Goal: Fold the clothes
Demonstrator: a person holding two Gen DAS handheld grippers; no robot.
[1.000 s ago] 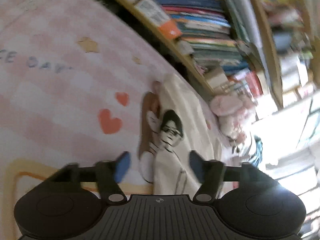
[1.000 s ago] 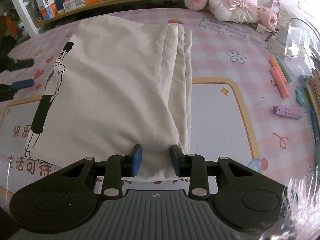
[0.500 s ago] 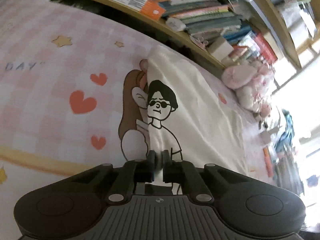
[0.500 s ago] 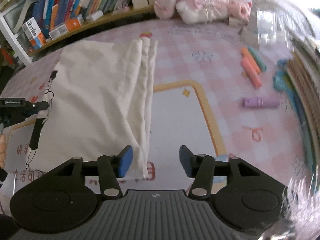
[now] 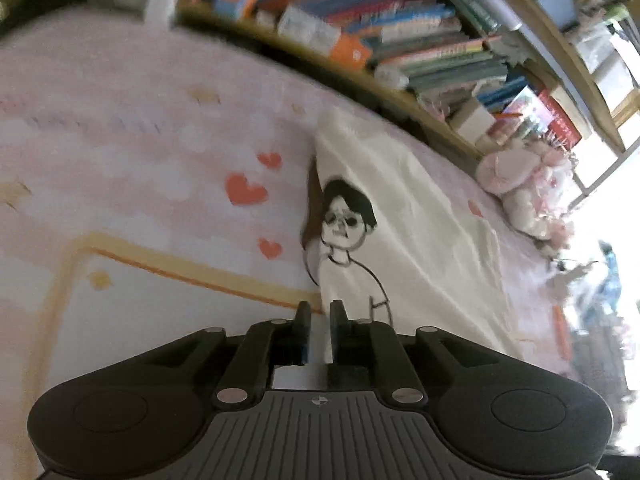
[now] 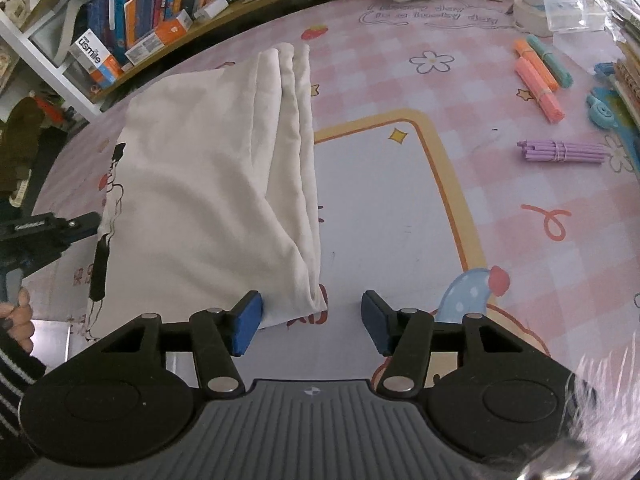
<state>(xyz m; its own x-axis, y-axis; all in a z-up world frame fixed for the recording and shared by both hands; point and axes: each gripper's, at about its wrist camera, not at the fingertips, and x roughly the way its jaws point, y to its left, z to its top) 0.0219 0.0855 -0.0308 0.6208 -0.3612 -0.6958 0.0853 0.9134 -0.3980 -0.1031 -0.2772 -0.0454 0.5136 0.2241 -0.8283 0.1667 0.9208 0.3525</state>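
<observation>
My left claw (image 5: 319,322) is nearly clenched on the near edge of the cream T-shirt (image 6: 208,184), its jaws easing apart a little with white cloth showing in the narrow slot between them. I judge the pinch is there so that side can be lifted and carried over for the next fold. My right claw (image 6: 312,322) stands released, its blue pads (image 6: 246,322) wide apart and holding nothing; the shirt's bunched corner lies in the gap just beside the left-hand pad. That corner, I reckon, is where it would bite next.

The shirt lies on the pink checked desk mat (image 6: 500,184), already doubled lengthwise, its layered fold running along the side nearer the mat's white panel. The cartoon print of a dark-haired figure (image 5: 346,216) sits at the edge by my left claw.

Readable writing: "usmile" on a white and orange box (image 6: 96,58) on the bookshelf (image 6: 168,12), and on the mat a line that seems to read "is a lucky day" (image 6: 430,16), though its letters are faint. Red characters on the mat near the shirt's hem are too covered to make out. Bundles of coloured sticks (image 6: 538,80) lie well apart.
</observation>
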